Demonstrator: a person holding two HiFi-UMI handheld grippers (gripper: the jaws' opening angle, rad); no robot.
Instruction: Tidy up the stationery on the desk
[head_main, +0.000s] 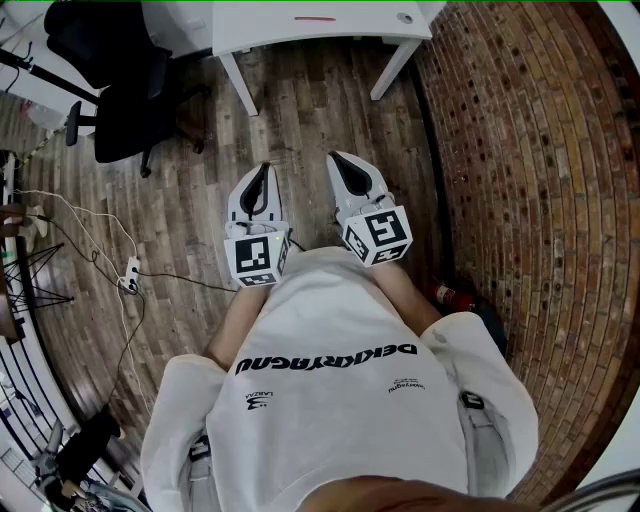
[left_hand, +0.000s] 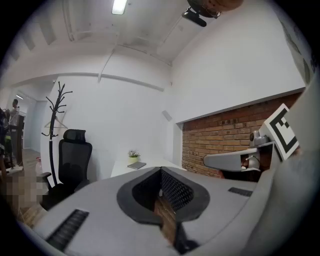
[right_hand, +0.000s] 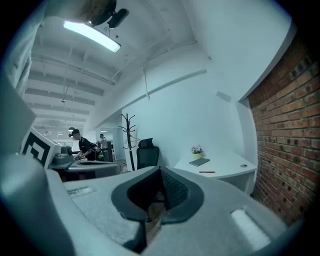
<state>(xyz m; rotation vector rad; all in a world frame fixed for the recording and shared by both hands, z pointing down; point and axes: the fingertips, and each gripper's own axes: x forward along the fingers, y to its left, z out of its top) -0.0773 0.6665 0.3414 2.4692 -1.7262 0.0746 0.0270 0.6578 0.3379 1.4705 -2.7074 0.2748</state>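
1. My left gripper (head_main: 261, 175) and right gripper (head_main: 342, 165) are both closed, jaws pressed together with nothing between them, held side by side in front of my chest
2. The stationery lies on the white desk (head_main: 390, 28), well apart from me across the wooden floor: a red pen (head_main: 313, 18) near the front edge, a dark notebook (right_hand: 199, 162) further back beside a small potted plant (right_hand: 197, 151), and a small round thing (head_main: 404, 17) that I cannot identify, towards the brick wall
3. I judge the tidying not yet begun; this is the approach, with nothing picked up
4. The next move calls for walking up to the desk and parting one pair of jaws
5. The pen is thin and lies flat, so I would come down steeply with the jaws straddling its shaft
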